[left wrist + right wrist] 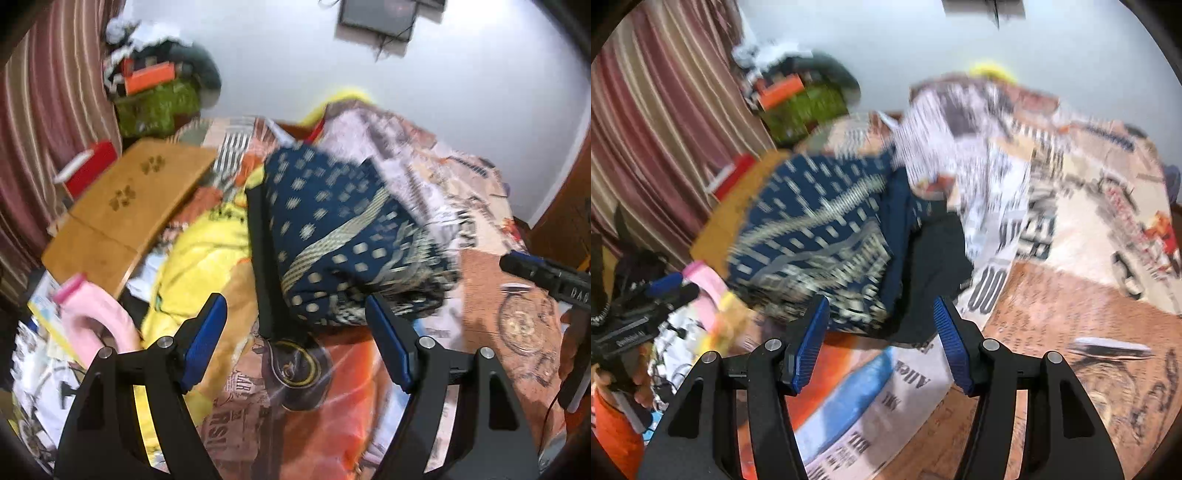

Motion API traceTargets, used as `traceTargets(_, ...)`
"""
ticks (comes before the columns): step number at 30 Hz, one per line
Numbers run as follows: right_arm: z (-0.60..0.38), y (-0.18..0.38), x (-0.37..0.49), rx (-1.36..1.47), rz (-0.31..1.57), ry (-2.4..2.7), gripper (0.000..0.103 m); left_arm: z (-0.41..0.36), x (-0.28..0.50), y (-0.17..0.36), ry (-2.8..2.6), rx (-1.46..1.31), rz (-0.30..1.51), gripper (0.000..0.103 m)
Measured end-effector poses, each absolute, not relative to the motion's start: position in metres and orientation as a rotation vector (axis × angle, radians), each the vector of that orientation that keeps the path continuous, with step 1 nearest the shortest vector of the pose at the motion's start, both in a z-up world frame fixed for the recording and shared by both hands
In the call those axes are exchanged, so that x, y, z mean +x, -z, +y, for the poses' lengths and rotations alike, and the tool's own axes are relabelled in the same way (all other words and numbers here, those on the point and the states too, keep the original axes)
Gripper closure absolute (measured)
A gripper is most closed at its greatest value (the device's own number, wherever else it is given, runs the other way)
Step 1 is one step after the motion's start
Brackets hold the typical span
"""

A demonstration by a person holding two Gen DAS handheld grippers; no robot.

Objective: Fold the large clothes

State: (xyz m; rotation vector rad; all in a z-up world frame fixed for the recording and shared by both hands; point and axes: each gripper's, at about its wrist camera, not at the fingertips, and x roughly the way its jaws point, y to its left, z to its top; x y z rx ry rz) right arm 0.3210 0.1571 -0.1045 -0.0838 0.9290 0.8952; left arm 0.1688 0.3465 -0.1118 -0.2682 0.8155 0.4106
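A folded navy garment with pale dots and striped trim [340, 232] lies on the printed bedsheet [491, 295], with a black cloth [267, 258] along its left edge. My left gripper [295, 306] is open and empty just in front of the garment. In the right wrist view the same navy garment [820, 236] is blurred, with the black cloth [938, 266] at its right. My right gripper [881, 310] is open and empty just in front of it. The right gripper also shows at the far right of the left wrist view [546, 275].
A wooden lap table [122, 214] stands left of the garment. A yellow cloth [199, 266] and a pink bottle [92, 317] lie at the front left. A striped curtain [44, 110] hangs on the left. A heap of clutter [159, 88] sits at the back left.
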Motion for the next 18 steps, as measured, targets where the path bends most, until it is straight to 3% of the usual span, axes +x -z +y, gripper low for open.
traceTargets(9, 0.095, -0.018, 0.237, 0.027, 0.572, -0.974, 0.048, 0.248, 0.094, -0.019, -0.396, -0.096, 0.454, 0.027)
traceTargets(18, 0.050, -0.067, 0.147, 0.074, 0.282, -0.995, 0.048, 0.163, 0.016, -0.070, -0.400, -0.005, 0.163, 0.027)
